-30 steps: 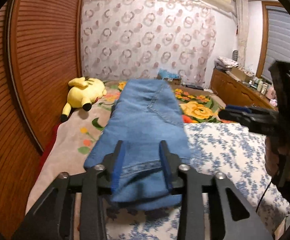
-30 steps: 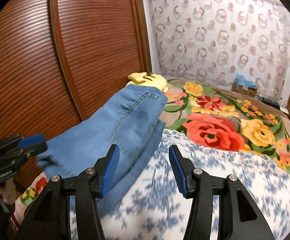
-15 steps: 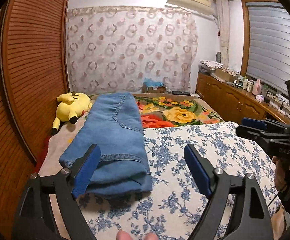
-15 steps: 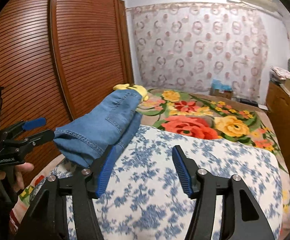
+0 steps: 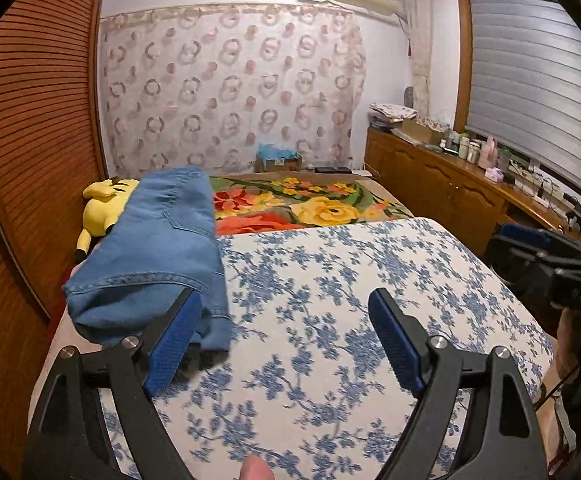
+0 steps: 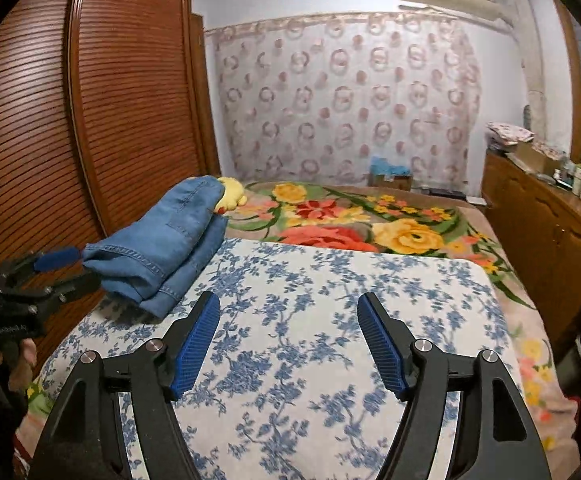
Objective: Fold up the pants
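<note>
Folded blue denim pants (image 5: 158,252) lie along the left side of the bed, partly on the blue-flowered white cover (image 5: 350,280). My left gripper (image 5: 286,336) hangs open over that cover, its left pad just in front of the pants' near edge, nothing between its fingers. In the right wrist view the pants (image 6: 162,252) rest at the left, and my right gripper (image 6: 288,338) is over the flowered cover with its jaws opening and empty. The left gripper (image 6: 56,270) shows there at the far left, the right gripper (image 5: 530,252) at the far right of the left wrist view.
A yellow plush toy (image 5: 102,204) lies behind the pants by the slatted wooden wardrobe (image 5: 30,140). A bright floral blanket (image 5: 310,204) covers the far half of the bed. A wooden cabinet (image 5: 442,192) with bottles runs along the right wall. A cardboard box (image 5: 278,160) stands by the curtain.
My left gripper let go of the pants' edge, opened wide and drew back rightward. My right gripper pulled away from the pants and opened wider. The pants now rest folded on the bed.
</note>
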### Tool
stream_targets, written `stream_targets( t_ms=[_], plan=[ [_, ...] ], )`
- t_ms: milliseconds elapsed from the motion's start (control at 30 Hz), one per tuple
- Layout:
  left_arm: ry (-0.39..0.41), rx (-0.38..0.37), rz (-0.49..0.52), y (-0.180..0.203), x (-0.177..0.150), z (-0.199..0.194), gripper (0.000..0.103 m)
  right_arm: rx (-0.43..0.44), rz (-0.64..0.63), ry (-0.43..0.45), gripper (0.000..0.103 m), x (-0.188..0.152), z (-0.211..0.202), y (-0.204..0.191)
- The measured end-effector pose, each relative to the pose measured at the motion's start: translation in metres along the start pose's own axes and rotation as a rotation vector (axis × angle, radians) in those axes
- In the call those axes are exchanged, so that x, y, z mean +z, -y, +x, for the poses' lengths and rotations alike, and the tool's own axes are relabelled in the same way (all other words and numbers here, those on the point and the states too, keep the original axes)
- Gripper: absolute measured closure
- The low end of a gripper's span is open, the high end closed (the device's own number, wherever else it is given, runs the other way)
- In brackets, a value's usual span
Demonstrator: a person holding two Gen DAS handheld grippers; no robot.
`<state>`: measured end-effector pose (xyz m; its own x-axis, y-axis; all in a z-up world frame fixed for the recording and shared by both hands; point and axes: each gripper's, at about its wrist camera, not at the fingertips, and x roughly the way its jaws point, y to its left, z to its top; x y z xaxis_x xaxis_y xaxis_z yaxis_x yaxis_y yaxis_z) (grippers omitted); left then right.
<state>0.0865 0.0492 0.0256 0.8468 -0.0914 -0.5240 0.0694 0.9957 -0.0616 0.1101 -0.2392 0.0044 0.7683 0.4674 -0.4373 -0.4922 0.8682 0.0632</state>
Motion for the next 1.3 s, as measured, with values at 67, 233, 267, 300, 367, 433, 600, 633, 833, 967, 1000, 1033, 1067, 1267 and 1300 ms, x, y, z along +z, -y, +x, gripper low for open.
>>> stream_targets(
  t_ms=[67, 233, 267, 300, 367, 433, 600, 633, 833, 967, 1000, 1033, 1067, 1267, 1300],
  plan=[
    [-0.003, -0.001, 0.004, 0.008, -0.001, -0.001, 0.017, -0.011, 0.006, 0.01, 0.029, -0.002, -0.012, -0.002],
    [0.014, 0.014, 0.004, 0.023, 0.001, -0.011, 0.017, -0.043, 0.019, 0.04, 0.029, -0.004, -0.042, -0.006],
    [0.025, 0.005, 0.0, 0.026, 0.003, -0.014, 0.017, -0.045, 0.024, 0.047, 0.029, -0.004, -0.048, -0.007],
    [0.032, -0.002, -0.003, 0.028, 0.004, -0.017, 0.017, -0.048, 0.026, 0.055, 0.029, -0.003, -0.054, -0.008],
    [0.041, -0.002, -0.01, 0.032, 0.008, -0.023, 0.017, -0.054, 0.029, 0.068, 0.029, -0.007, -0.062, -0.008],
    [0.048, 0.001, -0.013, 0.036, 0.011, -0.028, 0.017, -0.059, 0.03, 0.077, 0.029, -0.009, -0.068, -0.009],
    [0.074, 0.001, -0.008, 0.044, 0.019, -0.043, 0.017, -0.071, 0.028, 0.101, 0.029, -0.011, -0.08, -0.009],
    [0.078, 0.001, -0.006, 0.045, 0.02, -0.045, 0.017, -0.071, 0.029, 0.105, 0.029, -0.01, -0.081, -0.009],
    [0.112, 0.016, 0.001, 0.05, 0.026, -0.064, 0.017, -0.068, 0.023, 0.14, 0.028, -0.009, -0.092, -0.014],
    [0.137, 0.031, 0.007, 0.052, 0.028, -0.076, 0.017, -0.073, 0.017, 0.155, 0.026, -0.012, -0.094, -0.011],
    [0.14, 0.035, 0.007, 0.052, 0.028, -0.078, 0.017, -0.074, 0.019, 0.158, 0.026, -0.012, -0.095, -0.011],
    [0.145, 0.037, 0.007, 0.052, 0.029, -0.081, 0.017, -0.074, 0.019, 0.161, 0.026, -0.013, -0.096, -0.011],
    [0.147, 0.038, 0.007, 0.052, 0.029, -0.082, 0.017, -0.074, 0.019, 0.165, 0.026, -0.014, -0.098, -0.011],
    [0.159, 0.047, 0.006, 0.052, 0.028, -0.089, 0.017, -0.085, 0.024, 0.177, 0.026, -0.017, -0.098, -0.009],
    [0.159, 0.046, 0.006, 0.052, 0.028, -0.089, 0.017, -0.087, 0.024, 0.178, 0.026, -0.017, -0.097, -0.009]
  ],
)
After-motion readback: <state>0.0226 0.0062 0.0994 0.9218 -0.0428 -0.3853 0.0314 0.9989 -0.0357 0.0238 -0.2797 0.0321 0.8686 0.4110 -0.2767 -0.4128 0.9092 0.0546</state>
